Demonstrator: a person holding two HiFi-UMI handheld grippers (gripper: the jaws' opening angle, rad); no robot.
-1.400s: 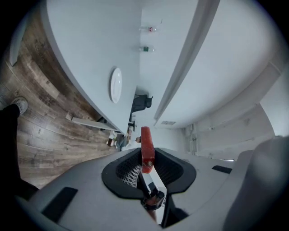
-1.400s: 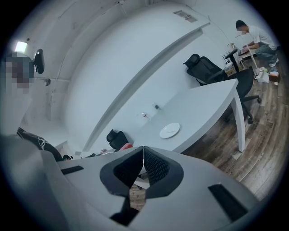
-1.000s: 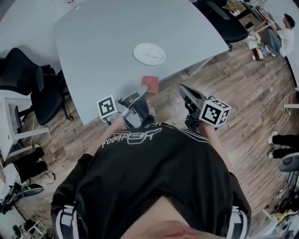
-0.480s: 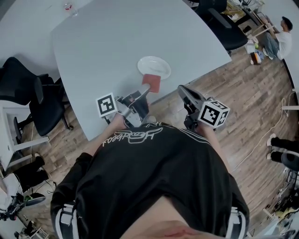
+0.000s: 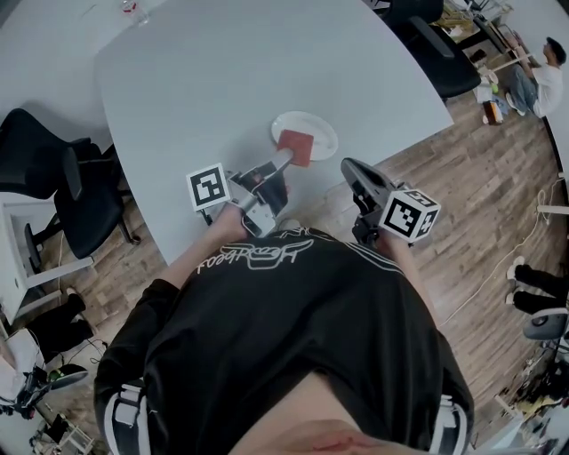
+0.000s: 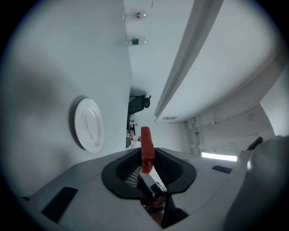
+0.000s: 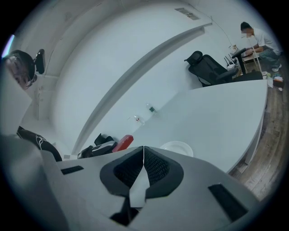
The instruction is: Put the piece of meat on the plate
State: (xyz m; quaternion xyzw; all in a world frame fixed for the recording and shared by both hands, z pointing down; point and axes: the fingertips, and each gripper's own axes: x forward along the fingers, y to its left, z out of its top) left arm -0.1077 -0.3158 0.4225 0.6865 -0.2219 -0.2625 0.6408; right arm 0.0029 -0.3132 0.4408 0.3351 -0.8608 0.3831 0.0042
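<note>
A flat red piece of meat is clamped in my left gripper, which holds it over the near edge of the white plate on the grey table. In the left gripper view the meat stands edge-on between the pads, with the plate off to the left. My right gripper hovers at the table's edge to the right of the plate, its jaws pressed together with nothing in them. From the right gripper view I see the meat and the plate beyond.
Black office chairs stand left of the table and another at the far right. Small bottles sit on the table's far side. A person sits at the upper right over the wooden floor.
Both grippers have moved forward toward the plate. The meat, earlier short of the plate, now overlaps its near edge, still gripped by the left gripper.
</note>
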